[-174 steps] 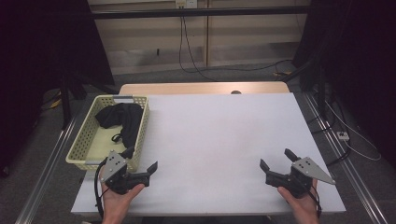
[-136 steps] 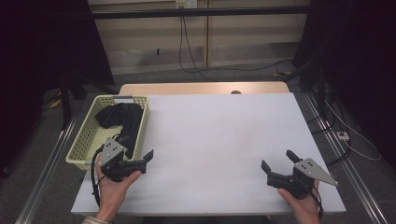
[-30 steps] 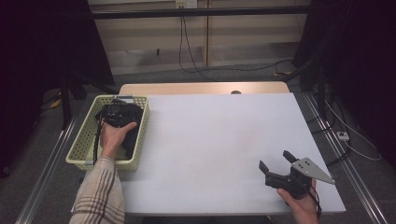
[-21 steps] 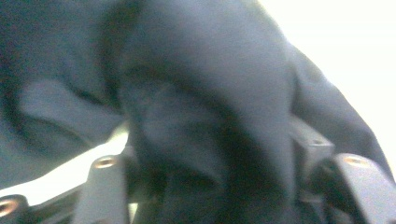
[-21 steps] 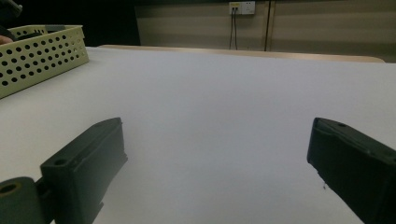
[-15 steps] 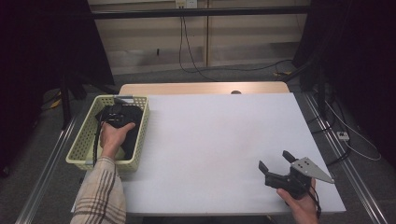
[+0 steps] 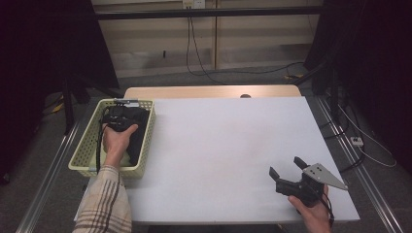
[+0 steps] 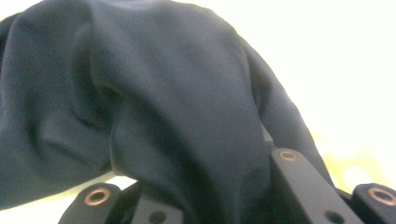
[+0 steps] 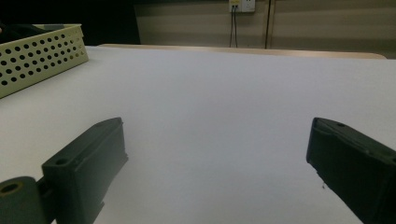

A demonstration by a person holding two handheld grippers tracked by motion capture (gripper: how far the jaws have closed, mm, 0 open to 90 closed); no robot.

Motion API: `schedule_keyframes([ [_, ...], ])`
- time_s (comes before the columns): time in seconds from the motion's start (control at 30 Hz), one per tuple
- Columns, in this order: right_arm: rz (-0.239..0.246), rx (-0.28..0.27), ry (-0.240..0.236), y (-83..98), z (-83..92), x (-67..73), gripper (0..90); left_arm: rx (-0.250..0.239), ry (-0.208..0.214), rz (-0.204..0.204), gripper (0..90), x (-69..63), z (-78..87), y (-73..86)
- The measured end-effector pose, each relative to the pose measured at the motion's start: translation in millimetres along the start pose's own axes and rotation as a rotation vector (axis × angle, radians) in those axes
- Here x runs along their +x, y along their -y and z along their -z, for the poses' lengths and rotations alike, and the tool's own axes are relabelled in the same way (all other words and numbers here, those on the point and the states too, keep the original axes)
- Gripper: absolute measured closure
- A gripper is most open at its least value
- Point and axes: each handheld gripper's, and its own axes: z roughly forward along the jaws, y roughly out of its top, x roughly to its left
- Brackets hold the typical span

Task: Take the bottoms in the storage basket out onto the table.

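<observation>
A pale yellow perforated basket (image 7: 85, 145) stands at the table's left edge with a black cloth (image 7: 138, 138) bunched inside it. My left gripper (image 7: 119, 121) reaches down into the basket's far end. Its jaws have just been closing, and a fold of the black cloth (image 8: 163, 93) is pinched between them in the left gripper view, so the left gripper (image 8: 196, 186) is shut on it. My right gripper (image 7: 284, 166) rests near the table's front right corner. In its own view the right gripper (image 9: 217, 140) stands open, jaws wide apart over bare white tabletop.
The white table (image 7: 223, 136) spreads between the two hands. A wooden strip (image 7: 209, 92) runs along its far edge. Cables hang on the wall behind. The basket (image 9: 42, 56) shows far left in the right gripper view. Metal rails flank the table.
The left hand has gone from the table's front edge up into the basket, and its gripper now sits on the black cloth. The right hand has stayed where it was.
</observation>
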Motion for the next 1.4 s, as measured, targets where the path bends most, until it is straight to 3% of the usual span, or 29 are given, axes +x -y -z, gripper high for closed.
schedule_keyframes([
  [0.1, 0.0, 0.001, -0.001, 0.0, -0.2, 0.6, 4.5, -0.013, 0.023, -0.012, 75.4, 0.6, 4.2, -0.4],
  [0.13, 0.001, 0.003, -0.002, 0.1, -0.3, 0.8, 4.5, -0.047, 0.024, -0.02, 75.4, -0.8, 7.9, -0.3],
  [0.23, 0.0, 0.003, -0.002, 0.1, -0.1, 0.8, 4.5, -0.063, 0.038, -0.023, 75.5, -1.5, 13.3, -0.7],
  [0.47, 0.004, 0.002, 0.0, 0.2, 0.0, 0.7, 4.6, -0.165, 0.057, -0.046, 75.6, -2.9, 31.0, 4.7],
  [0.77, 0.001, 0.004, -0.004, 0.4, -0.3, 1.1, 4.6, -0.249, 0.051, -0.07, 75.6, -5.7, 43.5, 9.5],
  [0.87, -0.001, 0.006, -0.004, 0.4, -1.1, 0.6, 4.7, -0.272, 0.023, -0.102, 75.7, -8.1, 46.3, 10.5],
  [1.27, 0.004, 0.002, -0.011, 0.2, -0.6, 1.9, 4.8, -0.366, 0.027, -0.109, 75.6, -10.4, 55.5, 13.4],
  [1.4, 0.003, 0.003, -0.01, 0.0, -0.8, 1.6, 4.7, -0.408, 0.026, -0.133, 75.6, -12.2, 58.9, 14.8],
])
